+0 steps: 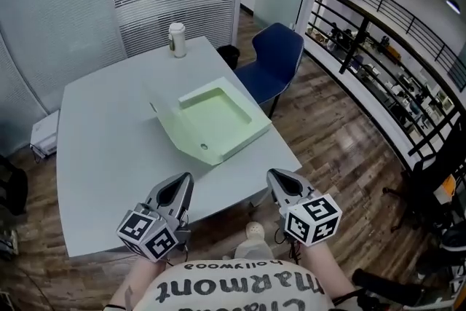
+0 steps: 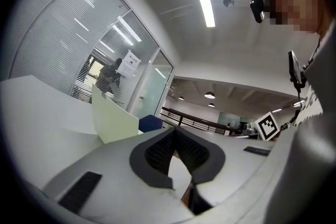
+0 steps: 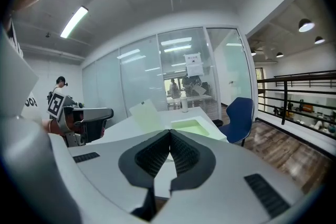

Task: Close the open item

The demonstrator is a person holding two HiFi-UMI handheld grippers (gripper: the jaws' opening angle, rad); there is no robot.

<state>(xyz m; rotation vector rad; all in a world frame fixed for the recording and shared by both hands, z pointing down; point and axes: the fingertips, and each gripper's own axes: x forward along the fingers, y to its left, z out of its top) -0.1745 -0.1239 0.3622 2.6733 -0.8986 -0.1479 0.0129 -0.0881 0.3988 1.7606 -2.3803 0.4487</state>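
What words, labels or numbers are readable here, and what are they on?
"hollywood": person's shirt, upside down.
"marmont", roughly: larger line on that shirt, partly cut off.
Paper sign on the glass wall: too small to read.
Cup: label too blurred.
Left gripper, right gripper: square marker patterns on their cubes, no words.

Pale green box (image 1: pixel 212 118), blue chair (image 1: pixel 281 54), perhaps grey-white table (image 1: pixel 102 146)

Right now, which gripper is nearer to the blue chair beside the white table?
Right. The right gripper is in line with the blue chair; the left gripper sits farther left.
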